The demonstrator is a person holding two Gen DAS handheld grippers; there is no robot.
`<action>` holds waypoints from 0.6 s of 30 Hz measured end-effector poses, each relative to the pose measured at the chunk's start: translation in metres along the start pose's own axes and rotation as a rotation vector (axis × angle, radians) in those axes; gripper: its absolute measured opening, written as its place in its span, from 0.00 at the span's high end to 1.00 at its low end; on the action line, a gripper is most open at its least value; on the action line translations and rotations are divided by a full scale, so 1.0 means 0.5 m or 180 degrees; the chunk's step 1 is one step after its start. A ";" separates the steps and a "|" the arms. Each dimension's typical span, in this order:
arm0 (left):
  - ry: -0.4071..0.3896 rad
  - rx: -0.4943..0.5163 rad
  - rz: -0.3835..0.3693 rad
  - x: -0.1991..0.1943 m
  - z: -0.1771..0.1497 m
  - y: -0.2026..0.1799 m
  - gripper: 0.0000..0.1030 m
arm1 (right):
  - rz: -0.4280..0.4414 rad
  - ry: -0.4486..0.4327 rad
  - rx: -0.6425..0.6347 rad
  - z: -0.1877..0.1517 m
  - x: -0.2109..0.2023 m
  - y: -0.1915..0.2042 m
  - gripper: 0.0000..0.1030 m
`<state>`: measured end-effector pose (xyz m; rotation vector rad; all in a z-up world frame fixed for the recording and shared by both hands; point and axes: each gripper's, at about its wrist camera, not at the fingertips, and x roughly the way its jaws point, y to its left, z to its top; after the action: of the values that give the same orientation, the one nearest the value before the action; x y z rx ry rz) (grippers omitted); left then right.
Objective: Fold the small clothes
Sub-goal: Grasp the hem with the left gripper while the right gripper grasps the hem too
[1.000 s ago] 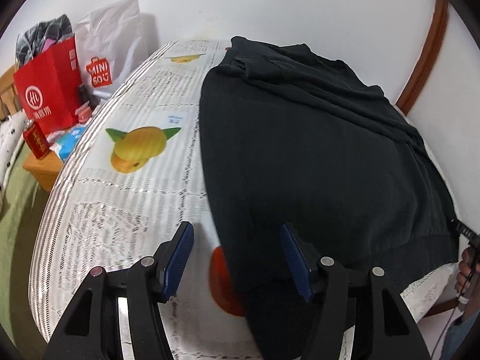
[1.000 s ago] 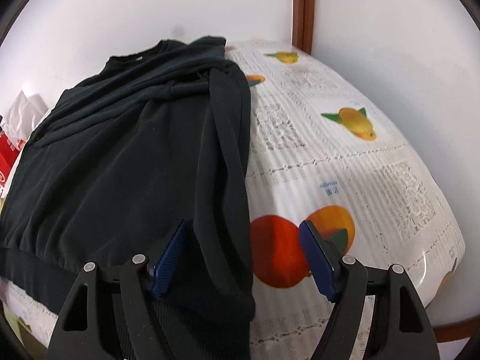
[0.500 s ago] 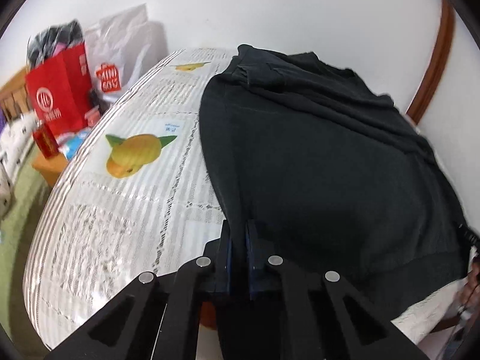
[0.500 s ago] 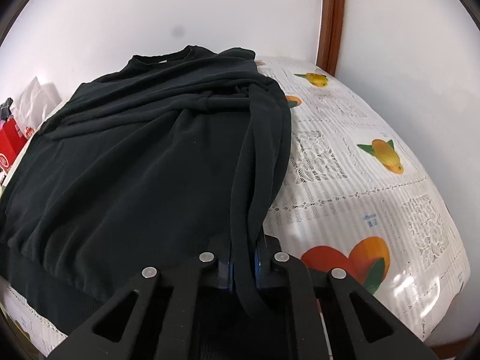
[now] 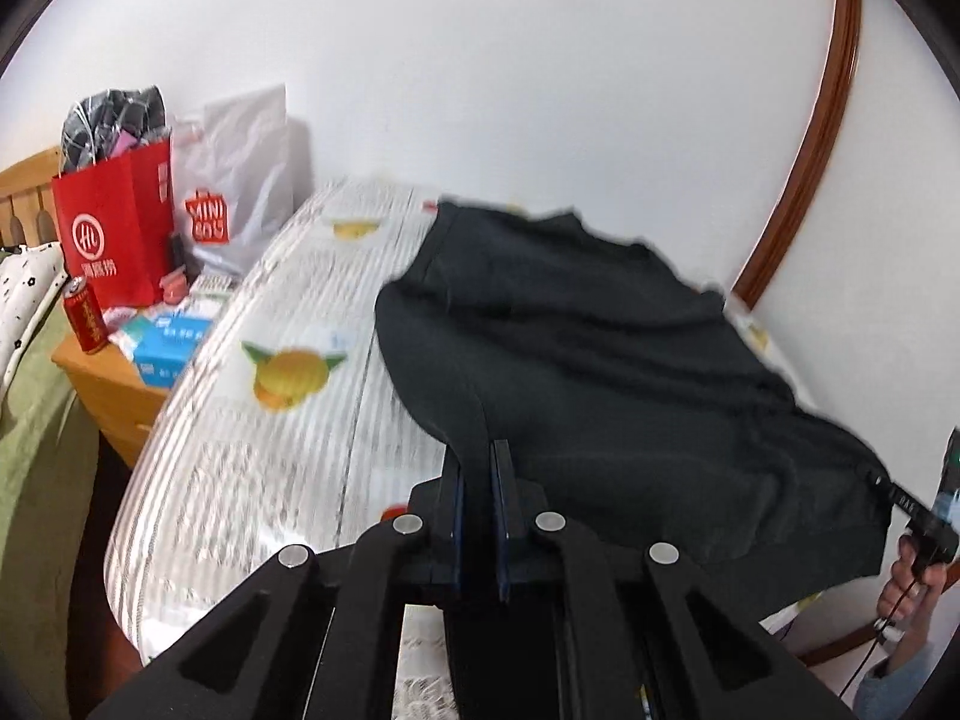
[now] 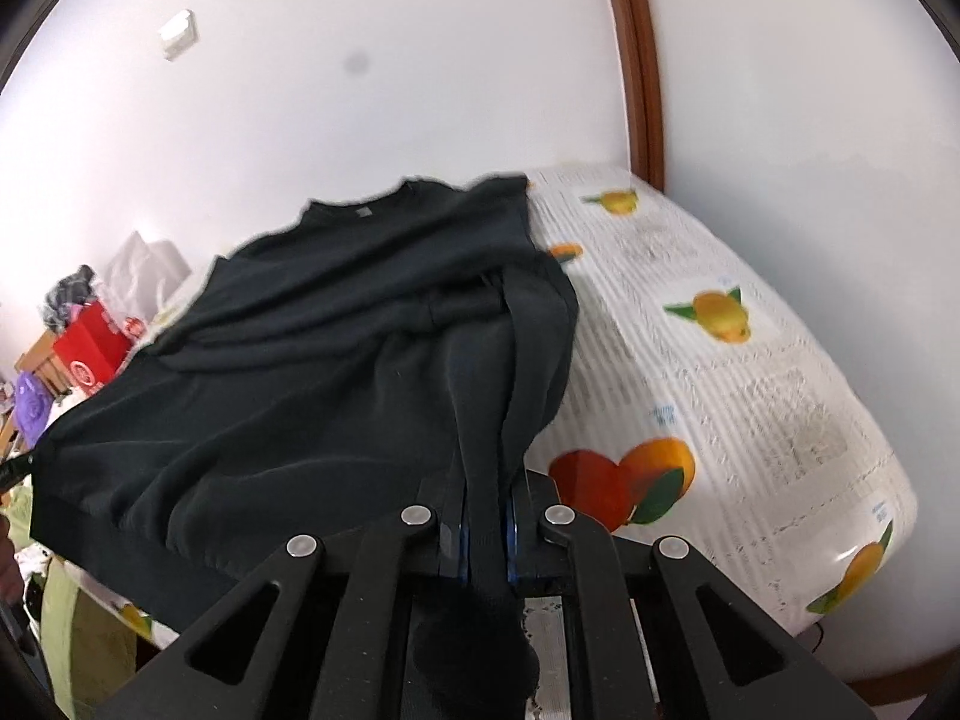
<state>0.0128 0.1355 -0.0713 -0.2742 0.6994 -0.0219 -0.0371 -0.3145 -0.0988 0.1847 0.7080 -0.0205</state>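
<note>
A black long-sleeved top (image 5: 588, 336) lies spread on a table with a white fruit-print cloth (image 5: 282, 420), collar toward the far wall. My left gripper (image 5: 477, 456) is shut on the top's near left hem corner and holds it lifted off the cloth. My right gripper (image 6: 486, 498) is shut on the near right hem corner of the top (image 6: 312, 348), where a folded-in sleeve runs down; it too is raised. The hem hangs stretched between both grippers. The right gripper also shows at the right edge of the left wrist view (image 5: 924, 516).
The fruit-print cloth (image 6: 720, 372) reaches the table's rounded edges. Left of the table a wooden nightstand (image 5: 102, 372) carries a red paper bag (image 5: 114, 240), a white Miniso bag (image 5: 240, 180), a red can (image 5: 87, 324) and blue boxes. White walls and a brown door frame (image 6: 636, 60) stand behind.
Both grippers went from open around the hem corners to shut on them. They have since lifted and pulled back, raising the near hem off the table.
</note>
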 end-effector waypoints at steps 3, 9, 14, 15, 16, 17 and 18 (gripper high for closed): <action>-0.0152 0.0013 -0.0008 -0.007 0.035 -0.012 0.92 | 0.0042 -0.0114 -0.0006 0.030 -0.012 0.002 0.93; -0.0294 0.0054 0.0088 0.029 0.096 -0.029 0.92 | 0.0071 -0.0181 -0.0010 0.106 0.016 0.005 0.93; -0.0259 0.0050 0.0173 0.078 0.142 -0.045 0.92 | 0.0055 -0.0212 -0.0022 0.167 0.051 0.018 0.93; -0.0255 0.0061 0.0190 0.091 0.152 -0.047 0.92 | 0.0048 -0.0207 -0.0027 0.177 0.060 0.020 0.93; -0.0249 0.0064 0.0207 0.098 0.157 -0.048 0.92 | 0.0042 -0.0196 -0.0034 0.188 0.072 0.022 0.93; -0.0229 0.0056 0.0229 0.111 0.166 -0.049 0.92 | 0.0035 -0.0188 -0.0038 0.196 0.080 0.024 0.93; -0.0219 0.0065 0.0247 0.118 0.170 -0.051 0.92 | 0.0026 -0.0180 -0.0042 0.205 0.090 0.026 0.93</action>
<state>0.1138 0.1247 -0.0398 -0.2270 0.6407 0.0541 0.0643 -0.3180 -0.0497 0.1736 0.6509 -0.0132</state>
